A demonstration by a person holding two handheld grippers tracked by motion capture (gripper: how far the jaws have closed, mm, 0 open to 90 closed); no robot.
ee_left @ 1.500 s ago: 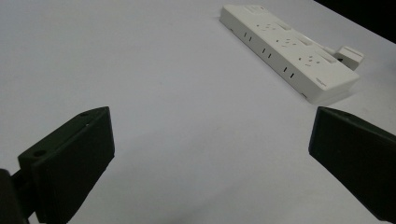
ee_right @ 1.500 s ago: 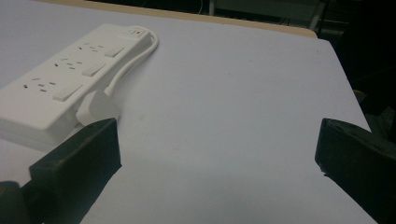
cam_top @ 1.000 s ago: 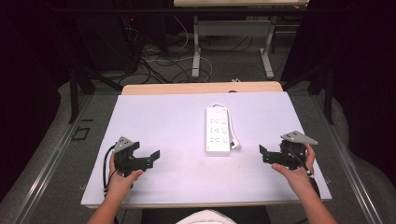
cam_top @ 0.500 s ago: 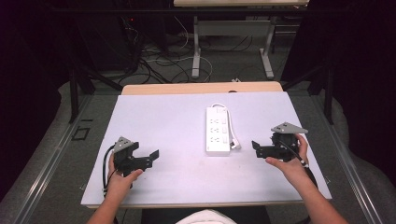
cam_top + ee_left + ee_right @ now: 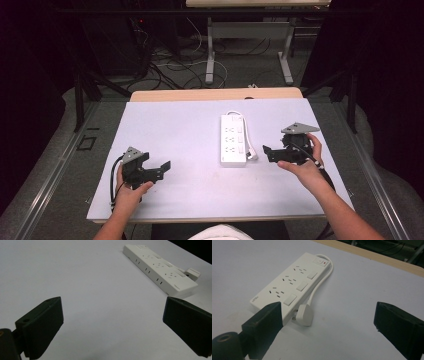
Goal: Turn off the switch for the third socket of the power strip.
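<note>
A white power strip [image 5: 233,140] lies lengthwise at the middle of the white table [image 5: 170,125]. Its cord loops round the far end, and the white plug [image 5: 252,154] rests beside its near right corner. My right gripper [image 5: 267,152] hovers just right of the plug and points left at it. It is open, its jaws have just been closing a little, and nothing is between them. The right gripper view has the strip [image 5: 289,285] and plug [image 5: 304,315] ahead of that gripper [image 5: 329,325]. My left gripper [image 5: 161,170] stands open near the front left, with the strip [image 5: 160,267] far off.
A wooden tabletop edge [image 5: 215,94] borders the white surface at the back. Beyond it are metal table legs [image 5: 211,50] and loose cables [image 5: 170,65] on the floor. The table's front edge [image 5: 210,219] runs just behind both hands.
My right gripper has moved left toward the power strip's plug and risen slightly. The left gripper has stayed where it was.
</note>
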